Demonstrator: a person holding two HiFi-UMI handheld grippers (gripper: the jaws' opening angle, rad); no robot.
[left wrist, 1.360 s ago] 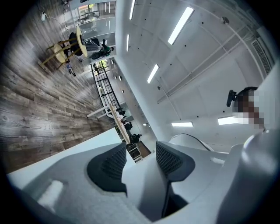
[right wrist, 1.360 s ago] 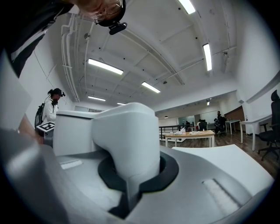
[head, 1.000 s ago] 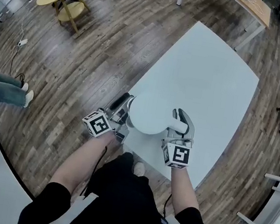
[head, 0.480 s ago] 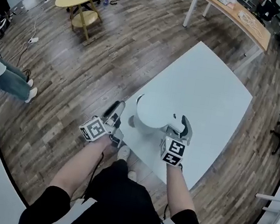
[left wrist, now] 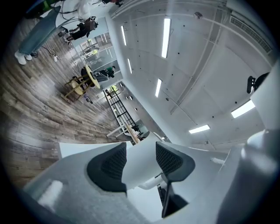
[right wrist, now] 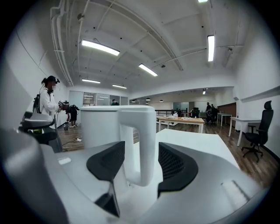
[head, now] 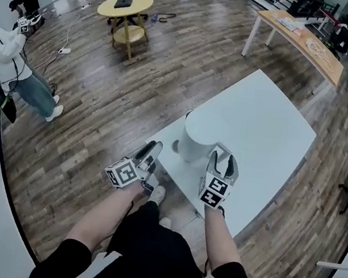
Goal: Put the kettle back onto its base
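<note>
A white kettle point(head: 195, 143) stands upright near the front left edge of the white table point(head: 266, 136). Its base does not show apart from it; a small dark spot point(head: 176, 146) sits at its foot. My right gripper point(head: 222, 157) is just behind the kettle's handle point(right wrist: 139, 140). Its jaws are opening, with the handle between them and a gap on both sides. My left gripper point(head: 147, 157) hangs off the table's left edge, beside the kettle and apart from it. It is open and holds nothing. The kettle body point(left wrist: 139, 164) shows beyond its pads.
Wooden floor surrounds the table. A round yellow table point(head: 124, 5) stands far left and a long wooden desk point(head: 301, 37) at the back. A person point(head: 10, 57) stands at the far left. An office chair point(right wrist: 259, 131) is on the right.
The right jaws have spread off the kettle handle. The left gripper has drawn back left from the kettle's side to beyond the table edge. The kettle now stands alone.
</note>
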